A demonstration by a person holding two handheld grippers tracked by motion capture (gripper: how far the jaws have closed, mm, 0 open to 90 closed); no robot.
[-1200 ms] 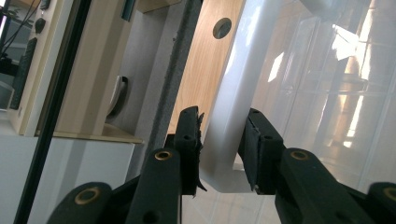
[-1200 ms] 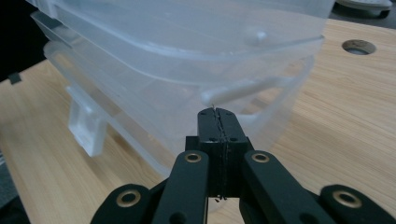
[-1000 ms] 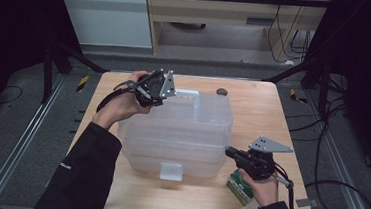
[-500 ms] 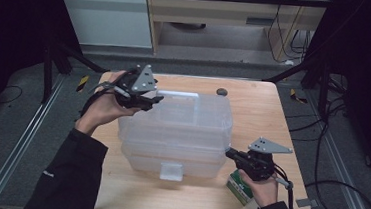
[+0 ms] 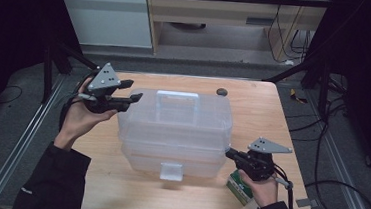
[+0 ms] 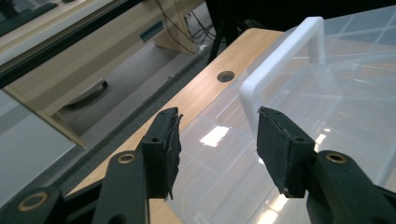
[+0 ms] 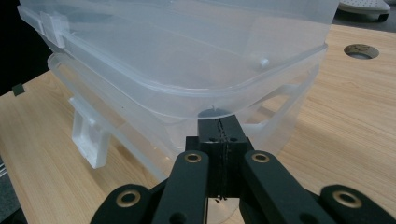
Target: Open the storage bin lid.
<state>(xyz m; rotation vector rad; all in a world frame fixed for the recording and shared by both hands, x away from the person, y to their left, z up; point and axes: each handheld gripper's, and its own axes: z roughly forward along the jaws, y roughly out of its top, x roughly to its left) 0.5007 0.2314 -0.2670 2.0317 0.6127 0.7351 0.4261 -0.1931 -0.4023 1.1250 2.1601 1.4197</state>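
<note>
Pressing shut under the clear box (image 7: 177,70), right tongs (image 7: 219,135) hide its corner; left tongs (image 6: 217,140) gape empty.

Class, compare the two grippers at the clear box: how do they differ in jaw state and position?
The left gripper has open jaws with nothing between them; the right gripper has jaws shut together. The left gripper is held up by the clear box's far left corner; the right gripper sits low, its tip against the near right corner. Both have black jaws and a grey plate.

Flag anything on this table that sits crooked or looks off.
The clear storage box looks off: its lid sits raised above the base rim at the corner where the shut right gripper is wedged, so it is not seated flat. Nothing looks spilled or broken.
</note>
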